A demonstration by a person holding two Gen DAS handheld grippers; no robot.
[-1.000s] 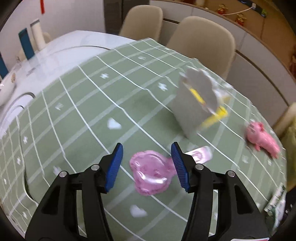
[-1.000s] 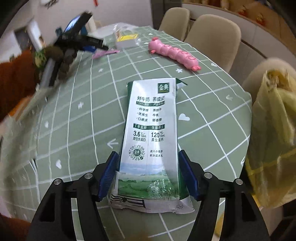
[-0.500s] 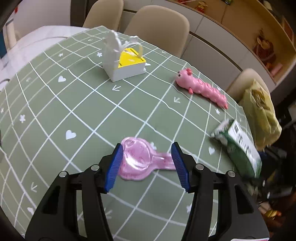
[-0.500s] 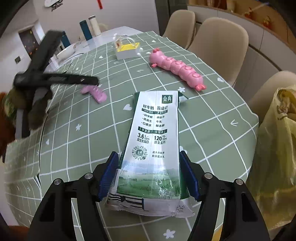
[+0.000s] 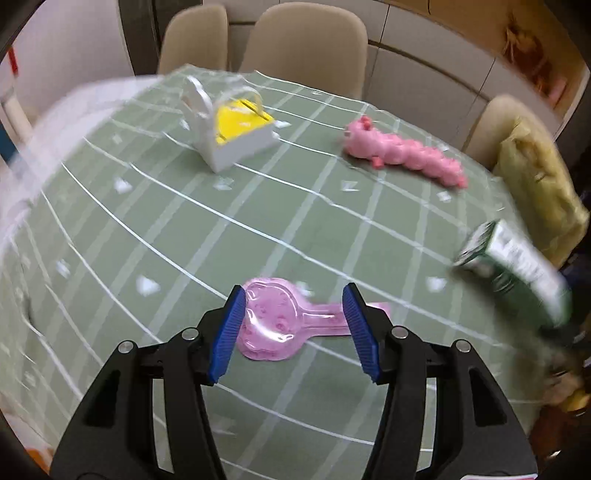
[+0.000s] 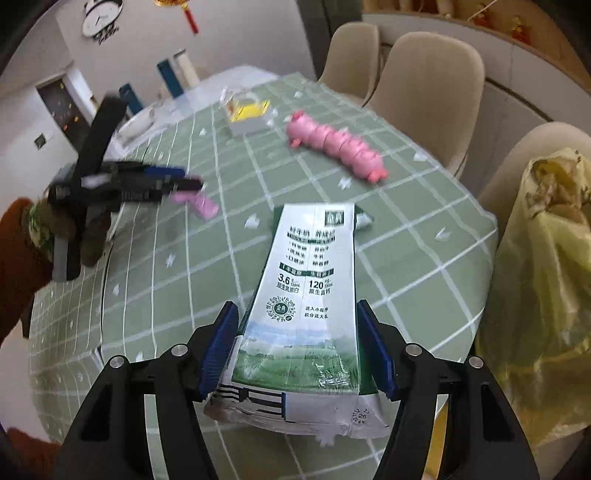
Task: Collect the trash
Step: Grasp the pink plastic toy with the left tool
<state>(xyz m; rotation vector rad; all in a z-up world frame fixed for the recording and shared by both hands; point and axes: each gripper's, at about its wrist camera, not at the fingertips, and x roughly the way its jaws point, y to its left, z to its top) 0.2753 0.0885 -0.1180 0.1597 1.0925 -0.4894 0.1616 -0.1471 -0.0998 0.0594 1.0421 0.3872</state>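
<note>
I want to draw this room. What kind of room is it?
Probably a home dining room: a round table under a green checked tablecloth, beige chairs around it, and a wall clock.

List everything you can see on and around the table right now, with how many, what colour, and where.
milk carton: one, green and white, clamped in the right hand-held gripper above the table's near edge
blister pack: one, pink plastic, flat on the cloth between the left hand-held gripper's fingers, not pinched
caterpillar toy: one, pink, far right of the table
box with handle: one, white with yellow top, far side of the table
tablecloth: one, green with white grid
bag: one, yellow plastic, on a chair at the right
chairs: at least three, beige, around the far edge
wall clock: one, white, on the wall
left hand-held gripper: black, blue pads, open
right hand-held gripper: black, blue pads, shut on the carton
</note>
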